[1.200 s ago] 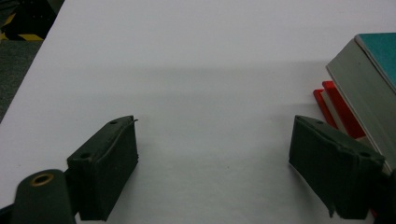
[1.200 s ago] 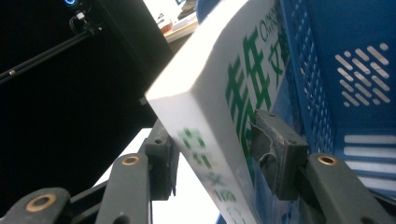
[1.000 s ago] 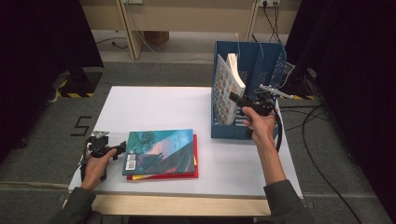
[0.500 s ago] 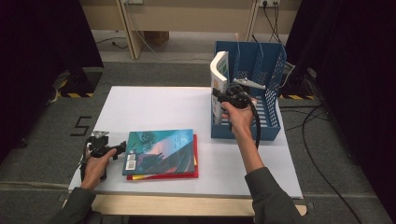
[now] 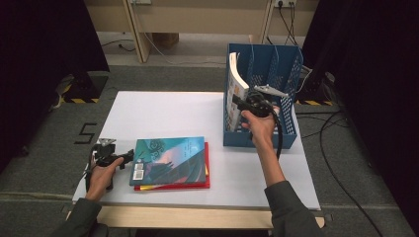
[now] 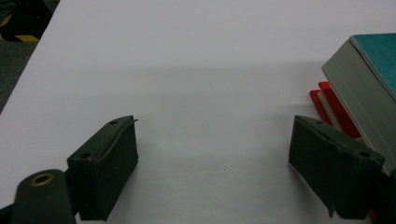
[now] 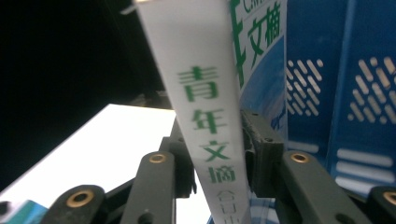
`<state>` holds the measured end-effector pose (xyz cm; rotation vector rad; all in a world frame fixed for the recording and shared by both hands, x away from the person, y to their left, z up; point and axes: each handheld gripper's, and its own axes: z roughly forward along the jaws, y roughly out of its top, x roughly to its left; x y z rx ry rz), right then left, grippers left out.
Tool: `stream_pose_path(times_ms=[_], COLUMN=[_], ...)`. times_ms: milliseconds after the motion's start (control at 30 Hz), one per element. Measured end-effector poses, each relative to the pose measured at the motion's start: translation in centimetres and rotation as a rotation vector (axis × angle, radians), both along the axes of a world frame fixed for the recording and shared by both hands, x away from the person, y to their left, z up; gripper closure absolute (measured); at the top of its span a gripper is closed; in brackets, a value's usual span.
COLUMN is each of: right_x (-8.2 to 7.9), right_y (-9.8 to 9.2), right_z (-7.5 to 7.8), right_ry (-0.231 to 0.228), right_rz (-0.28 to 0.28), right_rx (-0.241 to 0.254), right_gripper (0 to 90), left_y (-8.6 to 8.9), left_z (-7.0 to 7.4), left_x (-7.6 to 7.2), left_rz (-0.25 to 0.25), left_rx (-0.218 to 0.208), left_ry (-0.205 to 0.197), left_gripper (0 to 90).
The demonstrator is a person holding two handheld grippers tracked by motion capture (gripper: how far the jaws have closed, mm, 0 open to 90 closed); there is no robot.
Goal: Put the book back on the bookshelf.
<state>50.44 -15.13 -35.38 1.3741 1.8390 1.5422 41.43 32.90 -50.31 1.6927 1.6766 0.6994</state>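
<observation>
A white-spined magazine (image 5: 236, 94) with green characters on its spine (image 7: 201, 93) stands upright at the left wall of the blue file holder (image 5: 262, 136). My right gripper (image 5: 239, 105) (image 7: 217, 149) is shut on its spine; the jaws have just been closing on it and then eased a little, with the pads still against it. My left gripper (image 5: 129, 157) (image 6: 212, 154) rests open on the white table with nothing between its jaws, just left of a teal book (image 5: 168, 160) (image 6: 378, 51) lying on a red book (image 5: 205, 170) (image 6: 327, 100).
The white table (image 5: 163, 113) has bare room behind the book stack and left of the holder. The holder's perforated blue walls (image 7: 355, 93) rise close to the right of the magazine. Cables lie on the floor to the right.
My right hand has shifted left with the magazine, which leaned before and now stands more upright at the holder's left wall. The left gripper and the book stack have not moved.
</observation>
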Motion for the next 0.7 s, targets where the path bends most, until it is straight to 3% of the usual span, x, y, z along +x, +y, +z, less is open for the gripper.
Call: stream_pose_path(times_ms=[133,300,433,533,700], right_x=[-1.0,-1.1,-0.1,0.9,2.8], right_y=[-0.7,-1.0,-1.0,-0.9,0.4], right_z=[-0.4,-1.4,-1.9,-2.1,-2.0], right_ry=[-0.013,0.013,0.011,0.021,0.020], right_rz=[0.008,0.003,-0.034,-0.041,-0.058], right_rx=[-0.046,-0.055,-0.100,-0.061,-0.086], right_gripper=[67.5,67.4,72.6,72.9,72.8], left_y=[-0.1,-0.1,-0.1,-0.1,-0.1], left_z=[0.0,0.0,0.0,0.0,0.0], left_x=[0.1,0.1,0.1,0.1,0.1], left_rz=[0.000,0.000,0.000,0.000,0.000], left_rx=[0.007,0.007,0.007,0.007,0.006], left_ry=[0.002,0.002,0.001,0.002,0.002], left_gripper=[14.5,14.7,14.7,14.6,14.6])
